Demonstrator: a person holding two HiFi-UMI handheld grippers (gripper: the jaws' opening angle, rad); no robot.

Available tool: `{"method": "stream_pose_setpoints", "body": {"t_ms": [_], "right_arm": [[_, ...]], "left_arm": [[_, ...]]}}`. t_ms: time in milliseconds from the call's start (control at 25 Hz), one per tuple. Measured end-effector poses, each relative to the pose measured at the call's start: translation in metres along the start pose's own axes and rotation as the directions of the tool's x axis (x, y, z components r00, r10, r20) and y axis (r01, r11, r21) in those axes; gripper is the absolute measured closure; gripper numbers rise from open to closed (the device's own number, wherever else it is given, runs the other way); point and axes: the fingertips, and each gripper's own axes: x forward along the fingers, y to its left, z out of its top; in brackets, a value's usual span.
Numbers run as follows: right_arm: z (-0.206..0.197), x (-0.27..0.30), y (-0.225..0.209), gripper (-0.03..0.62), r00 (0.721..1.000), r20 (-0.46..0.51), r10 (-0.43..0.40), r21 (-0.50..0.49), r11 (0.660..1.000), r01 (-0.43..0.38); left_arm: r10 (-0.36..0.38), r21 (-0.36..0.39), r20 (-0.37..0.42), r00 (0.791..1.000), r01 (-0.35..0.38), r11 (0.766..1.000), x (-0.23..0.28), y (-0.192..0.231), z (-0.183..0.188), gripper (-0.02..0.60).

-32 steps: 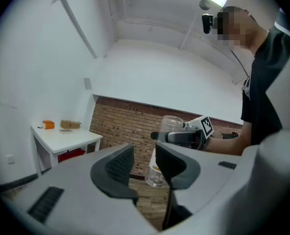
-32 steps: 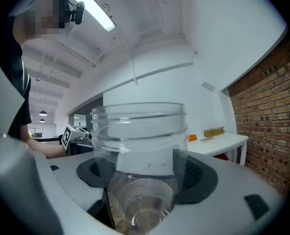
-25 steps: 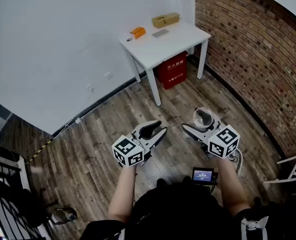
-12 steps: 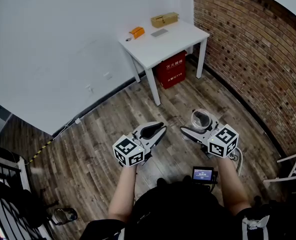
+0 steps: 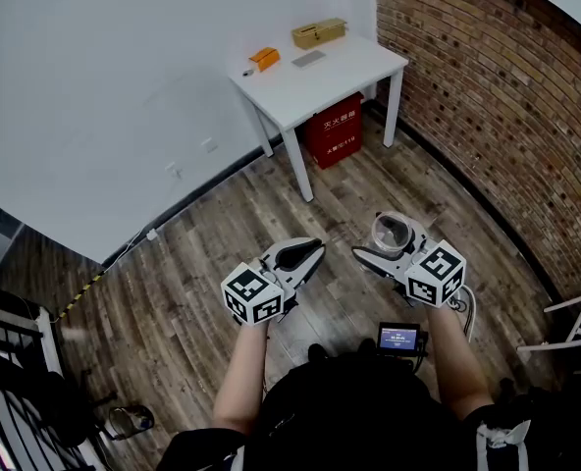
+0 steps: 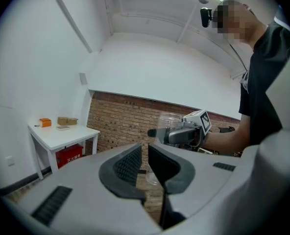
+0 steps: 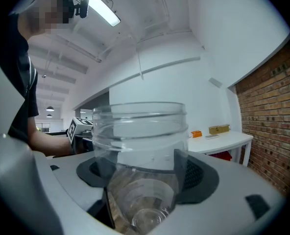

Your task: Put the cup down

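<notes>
Clear cup (image 5: 394,232) held in the right gripper (image 5: 392,246) above the wooden floor (image 5: 222,243).
The cup is pinched between the right jaws, well apart from the white worktop (image 5: 340,67). The jaws of the left gripper (image 5: 305,255) are being closed; a narrow gap is left, and nothing is caught between them.

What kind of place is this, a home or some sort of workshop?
Likely a plain office or lab room rather than a home: a bare brick wall, a wood-plank floor, and one small white table against a blank white wall, with a red box beneath.
</notes>
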Motion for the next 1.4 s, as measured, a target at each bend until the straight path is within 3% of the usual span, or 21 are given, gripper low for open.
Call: {"method": "stream_pose_setpoints", "body": {"t_ms": [560, 1040, 1400], "right_arm": [[-0.005, -0.026, -0.025, 0.227, 1.0, 0.013, -0.005, 0.01, 1.0, 0.005], [-0.008, -0.063, -0.074, 0.227, 0.999, 0.035, -0.031, 0.053, 0.998, 0.029], [-0.011, -0.051, -0.103, 0.227, 0.998, 0.034, -0.048, 0.093, 0.995, 0.045]], "left_arm": [[0.049, -0.007, -0.023, 0.999, -0.049, 0.999, 0.025, -0.006, -0.006, 0.572], [0.157, -0.011, -0.003, 0.988, -0.157, 0.988, 0.049, 0.001, -0.003, 0.574], [0.143, -0.021, -0.018, 0.99, -0.143, 0.99, 0.067, 0.026, -0.008, 0.574]]}}
